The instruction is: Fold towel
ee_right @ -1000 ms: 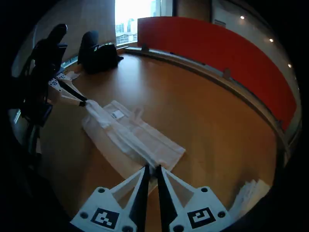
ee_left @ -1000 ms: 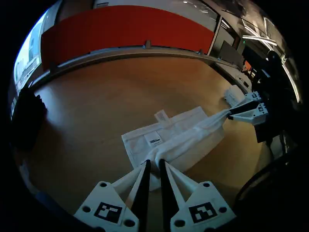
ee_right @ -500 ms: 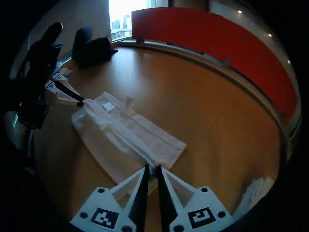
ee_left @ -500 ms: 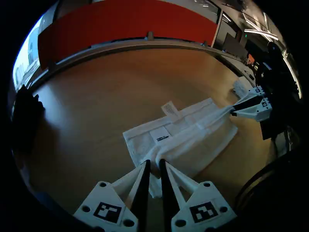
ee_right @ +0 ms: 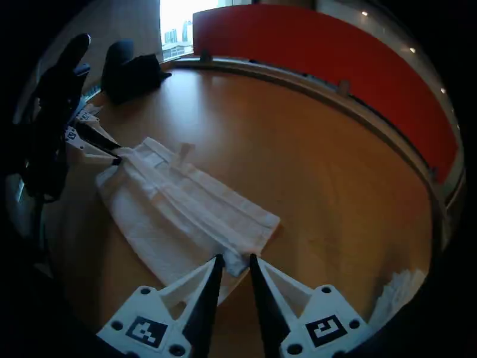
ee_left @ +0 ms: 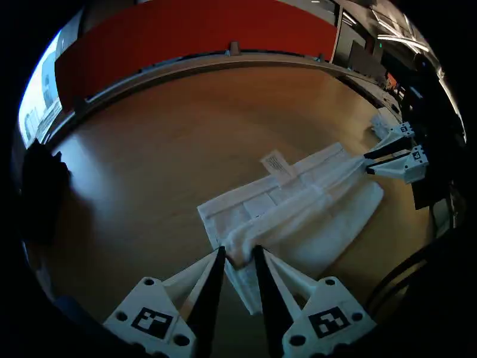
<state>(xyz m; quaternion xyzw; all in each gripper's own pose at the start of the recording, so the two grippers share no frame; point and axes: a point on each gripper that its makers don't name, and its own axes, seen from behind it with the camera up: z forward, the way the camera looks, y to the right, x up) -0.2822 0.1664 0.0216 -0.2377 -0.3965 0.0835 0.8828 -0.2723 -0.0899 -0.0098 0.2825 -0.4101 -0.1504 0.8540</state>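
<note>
A white towel (ee_left: pixel 292 209) (ee_right: pixel 179 203) lies on the wooden table (ee_left: pixel 149 137) (ee_right: pixel 334 191), folded lengthwise into a long band with a small label tab (ee_left: pixel 275 162) sticking out. My left gripper (ee_left: pixel 237 259) is open, and one end of the towel sits loosely between its fingertips. At the other end my right gripper (ee_right: pixel 234 262) is open too, with a towel corner resting in its gap. Each gripper also appears far off in the other's view, with its fingers spread at the towel's edge: the right gripper (ee_left: pixel 366 164) and the left gripper (ee_right: pixel 116 154).
A red partition (ee_left: pixel 179 42) (ee_right: pixel 334 53) runs along the table's far edge. A dark bag (ee_right: pixel 134 68) (ee_left: pixel 42 179) sits at one end. A small pile of white cloth (ee_right: pixel 399 286) (ee_left: pixel 381 125) lies near the right gripper. Bare wood stretches beyond the towel.
Both grippers lowered the stretched towel edge onto the table and opened. The raised, taut fold now lies flat across the rest of the towel.
</note>
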